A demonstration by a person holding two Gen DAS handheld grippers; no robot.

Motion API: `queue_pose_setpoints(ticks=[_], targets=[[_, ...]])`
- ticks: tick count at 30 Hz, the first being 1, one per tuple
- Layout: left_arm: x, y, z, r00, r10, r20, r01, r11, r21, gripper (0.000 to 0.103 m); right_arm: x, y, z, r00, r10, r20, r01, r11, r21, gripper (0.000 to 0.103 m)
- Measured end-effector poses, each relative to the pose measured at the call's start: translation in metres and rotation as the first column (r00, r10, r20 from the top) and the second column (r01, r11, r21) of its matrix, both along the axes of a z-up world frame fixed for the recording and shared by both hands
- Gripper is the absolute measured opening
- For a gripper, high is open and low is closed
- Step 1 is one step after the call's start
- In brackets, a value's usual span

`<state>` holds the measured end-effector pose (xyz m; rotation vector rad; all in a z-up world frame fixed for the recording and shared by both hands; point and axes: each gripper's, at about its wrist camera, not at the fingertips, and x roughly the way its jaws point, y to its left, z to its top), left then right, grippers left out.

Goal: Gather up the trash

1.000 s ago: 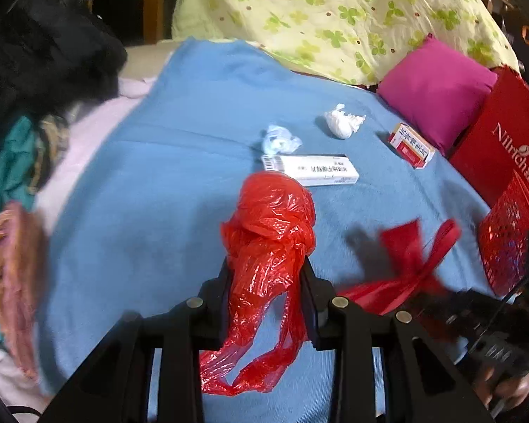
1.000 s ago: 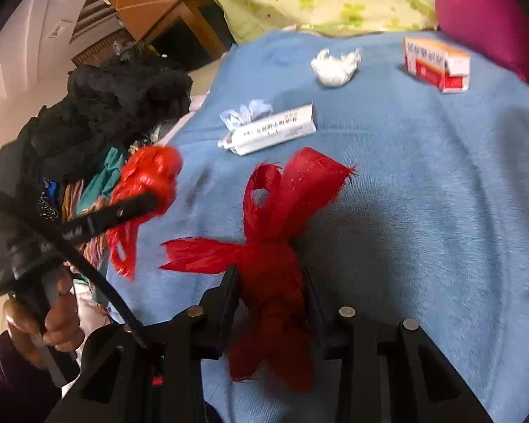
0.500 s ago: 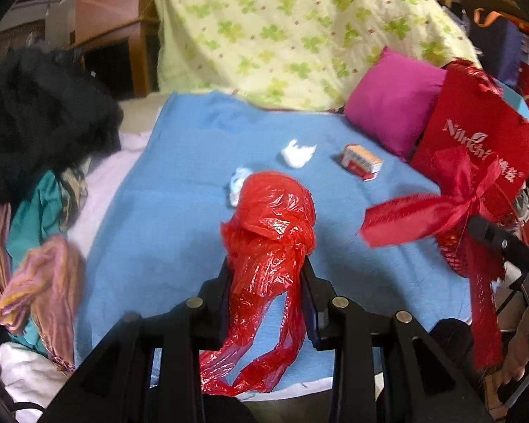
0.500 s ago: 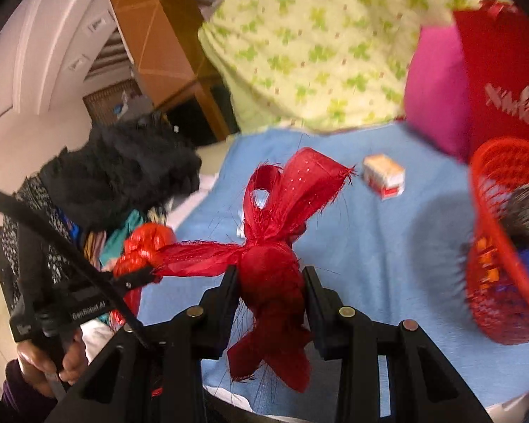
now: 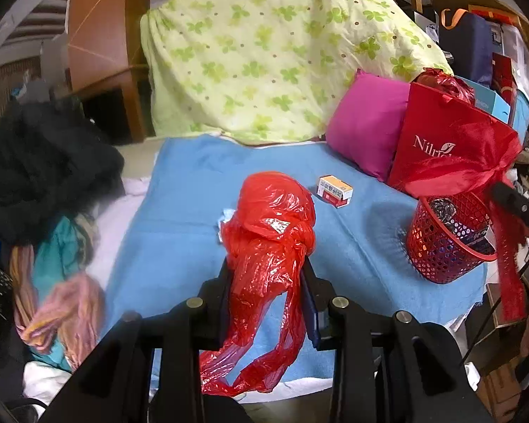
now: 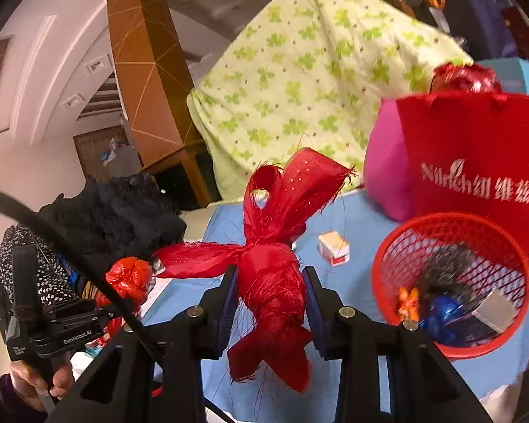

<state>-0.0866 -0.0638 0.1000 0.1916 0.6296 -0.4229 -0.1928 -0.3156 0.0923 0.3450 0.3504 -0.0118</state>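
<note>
Left tool [image 5: 267, 275] clenched on a knotted red plastic bag [image 5: 275, 211] above the blue blanket [image 5: 180, 218], right tool [image 6: 269, 290] clamped around a red ribbon bow [image 6: 275, 246], red mesh basket [image 6: 398, 243] at four o'clock, small carton [image 6: 333, 248] at one o'clock

Left gripper [image 5: 267, 282]: matte black, angular frame with triangular cut-outs in its arms.
Left screws: three round silver heads on the frame, one left of the fingers, two right.
Left fingers [image 5: 308, 303]: black, with a dark blue pad on the inner face.
Right gripper [image 6: 269, 303]: same black frame, with matching silver screws.
Right fingers [image 6: 312, 312]: black, lined with ribbed dark blue pads.
Markings: in the right view the left gripper body carries white "GenRobot.AI" lettering.
Cable [image 6: 88, 271]: thick, black, curving across the right view.
Hand [image 6: 35, 382]: on a black handle; a dark purple sleeve edge shows beneath.
</note>
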Motion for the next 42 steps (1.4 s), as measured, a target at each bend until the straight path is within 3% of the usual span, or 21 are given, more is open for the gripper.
queue_pose_setpoints(ticks=[6, 22, 42], targets=[[-0.017, -0.009, 0.014, 0.998, -0.022, 0.051, 0.021, 1.0, 0.021, 0.035, -0.024, -0.009, 0.014, 0.996, -0.053, 0.069, 0.055, 0.998, -0.026, 0.038], [-0.045, -0.034, 0.035, 0.988, -0.062, 0.139, 0.056, 0.997, 0.047, 0.036, -0.059, -0.045, 0.022, 0.98, -0.14, 0.14, 0.141, 0.99, -0.003, 0.038], [-0.069, -0.069, 0.032, 0.982, -0.123, 0.146, 0.111, 0.99, 0.083, 0.036, -0.108, -0.091, 0.015, 0.943, -0.285, 0.174, 0.279, 0.958, 0.059, 0.038]])
